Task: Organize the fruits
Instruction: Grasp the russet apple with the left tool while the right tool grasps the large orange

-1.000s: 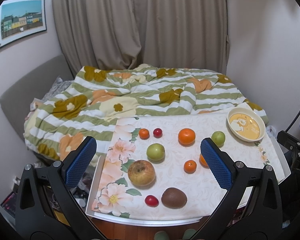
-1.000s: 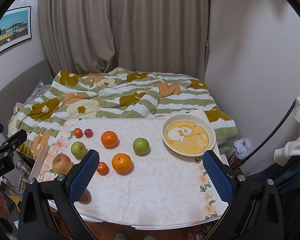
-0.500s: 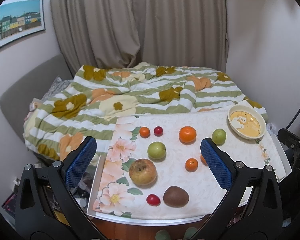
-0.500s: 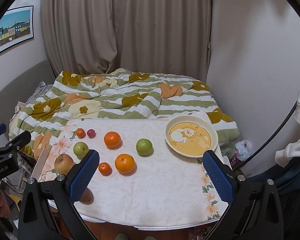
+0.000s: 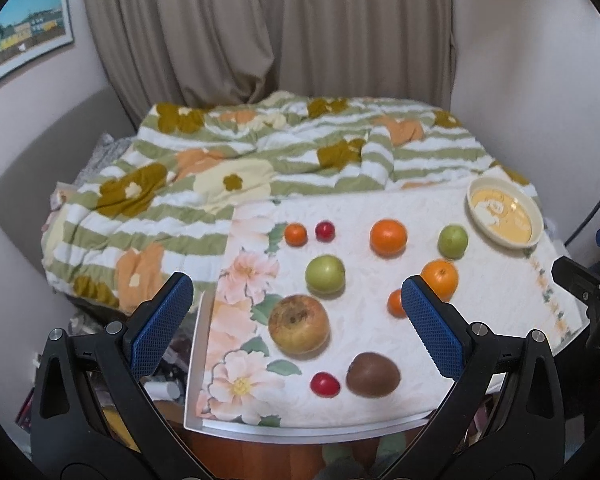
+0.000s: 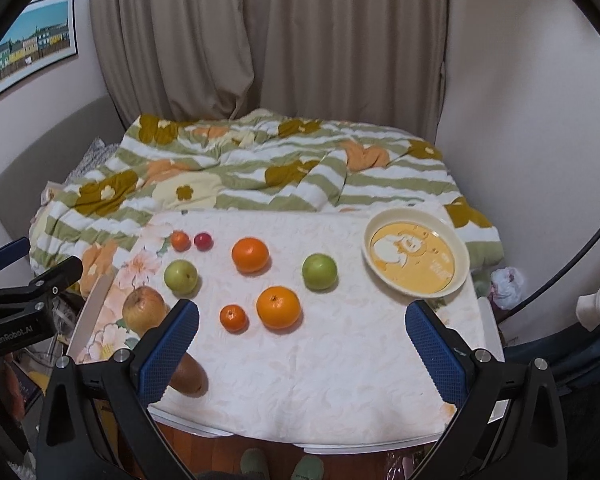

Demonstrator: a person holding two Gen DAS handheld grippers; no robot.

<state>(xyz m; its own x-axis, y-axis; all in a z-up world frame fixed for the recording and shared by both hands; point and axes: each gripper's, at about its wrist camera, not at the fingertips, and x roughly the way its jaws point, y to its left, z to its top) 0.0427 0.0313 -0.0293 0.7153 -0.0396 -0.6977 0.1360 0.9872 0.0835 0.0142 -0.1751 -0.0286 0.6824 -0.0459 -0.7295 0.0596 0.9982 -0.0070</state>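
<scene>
Several fruits lie on a table with a floral cloth (image 5: 364, 396): a big yellow-brown apple (image 5: 299, 324), a brown kiwi (image 5: 373, 374), a red cherry tomato (image 5: 324, 384), two green apples (image 5: 325, 274) (image 6: 319, 271), two large oranges (image 6: 250, 255) (image 6: 278, 307), small mandarins (image 6: 233, 317) (image 5: 295, 234) and another red tomato (image 5: 325, 231). A cream plate with a yellow cartoon (image 6: 416, 256) stands at the far right and is empty. My left gripper (image 5: 296, 330) is open above the near left fruits. My right gripper (image 6: 300, 344) is open above the table's near middle.
A bed with a striped flowered quilt (image 5: 260, 168) lies behind the table, with curtains (image 6: 268, 40) beyond. The left gripper's body shows at the left of the right wrist view (image 6: 24, 304). The table's near edge (image 6: 300, 442) is close below the grippers.
Both grippers have moved forward and down toward the table, so the fruits look larger. Both stay open. No fruit has moved.
</scene>
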